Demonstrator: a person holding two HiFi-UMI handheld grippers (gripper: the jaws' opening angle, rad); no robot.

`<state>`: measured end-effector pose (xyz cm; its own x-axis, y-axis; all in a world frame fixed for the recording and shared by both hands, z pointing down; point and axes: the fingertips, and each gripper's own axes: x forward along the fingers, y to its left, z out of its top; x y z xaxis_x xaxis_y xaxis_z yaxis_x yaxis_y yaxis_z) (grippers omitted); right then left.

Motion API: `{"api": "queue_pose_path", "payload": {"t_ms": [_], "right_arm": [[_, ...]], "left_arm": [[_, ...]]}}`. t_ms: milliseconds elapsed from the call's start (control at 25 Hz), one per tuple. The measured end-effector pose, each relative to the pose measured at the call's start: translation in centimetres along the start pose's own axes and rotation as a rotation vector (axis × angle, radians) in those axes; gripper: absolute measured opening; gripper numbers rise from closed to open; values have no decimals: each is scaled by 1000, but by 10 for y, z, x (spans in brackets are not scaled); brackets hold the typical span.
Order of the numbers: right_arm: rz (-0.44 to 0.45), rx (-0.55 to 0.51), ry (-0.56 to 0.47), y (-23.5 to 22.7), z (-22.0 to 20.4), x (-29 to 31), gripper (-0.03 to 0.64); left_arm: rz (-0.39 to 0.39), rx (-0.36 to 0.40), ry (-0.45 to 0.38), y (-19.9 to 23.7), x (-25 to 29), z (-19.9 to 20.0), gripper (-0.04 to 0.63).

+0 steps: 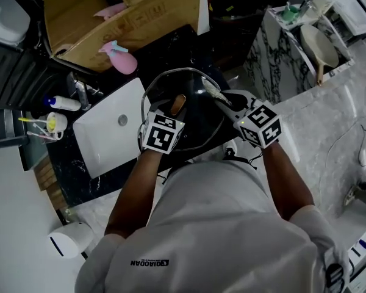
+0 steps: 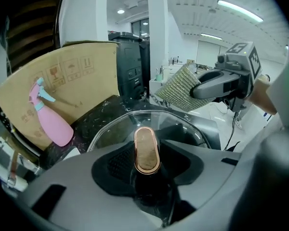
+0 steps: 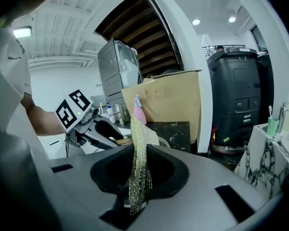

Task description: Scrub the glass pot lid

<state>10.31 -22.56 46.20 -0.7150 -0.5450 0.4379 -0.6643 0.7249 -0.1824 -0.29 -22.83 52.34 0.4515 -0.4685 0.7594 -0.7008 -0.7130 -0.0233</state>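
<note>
Left gripper point(image 2: 151, 166) stands open, its 2 jaws on either side of the copper knob point(image 2: 147, 150) of the glass pot lid point(image 1: 195, 87), pads not pressing it. That lid rests on the dark counter point(image 1: 171, 47), just beside the white sink point(image 1: 100, 133). Right gripper point(image 3: 137, 194) is clamped on a mesh scouring cloth point(image 3: 140, 148) over the lid's right side. 1 open cardboard box point(image 1: 152, 14) holds something pink point(image 1: 113, 10); 1 white cup point(image 1: 57, 126) holds brushes.
</note>
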Motion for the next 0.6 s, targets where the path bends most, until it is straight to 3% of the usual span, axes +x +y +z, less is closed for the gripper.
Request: {"api": "queue_pose_path", "payload": {"t_ms": [280, 600], "right_arm": [[47, -112, 46, -13, 2, 32, 92], [64, -348, 150, -42, 29, 97, 92]], "left_arm": [[3, 2, -26, 2, -2, 7, 173], [-2, -15, -14, 4, 0, 8, 170]]}}
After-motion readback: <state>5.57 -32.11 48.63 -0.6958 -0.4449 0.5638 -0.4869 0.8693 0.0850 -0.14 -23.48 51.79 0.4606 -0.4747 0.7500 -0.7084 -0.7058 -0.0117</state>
